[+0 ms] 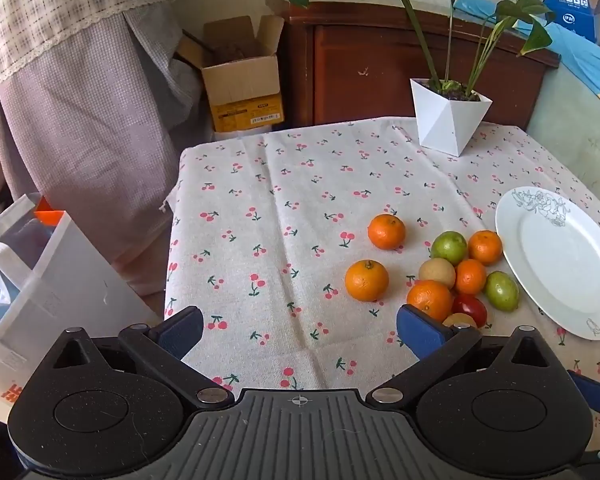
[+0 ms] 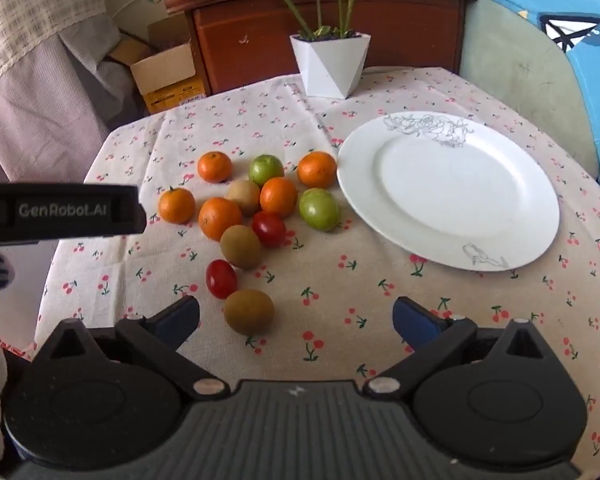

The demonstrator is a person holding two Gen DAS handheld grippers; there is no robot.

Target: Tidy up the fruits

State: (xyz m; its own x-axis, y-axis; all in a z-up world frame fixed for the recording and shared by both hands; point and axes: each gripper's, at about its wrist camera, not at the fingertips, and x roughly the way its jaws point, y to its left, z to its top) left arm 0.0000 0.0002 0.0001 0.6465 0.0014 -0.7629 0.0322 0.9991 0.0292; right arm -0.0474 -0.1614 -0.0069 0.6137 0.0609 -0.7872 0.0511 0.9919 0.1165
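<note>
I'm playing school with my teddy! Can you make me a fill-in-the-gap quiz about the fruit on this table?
1. The round white china plate has ____ fruit on it.
2. The number of small red tomatoes on the cherry-print tablecloth is ____.
3. The green leafy plant stands in a ____ angular pot.
4. Both the left gripper and right gripper have jaws that are wide ____.

Missing words: no; two; white; open
</note>
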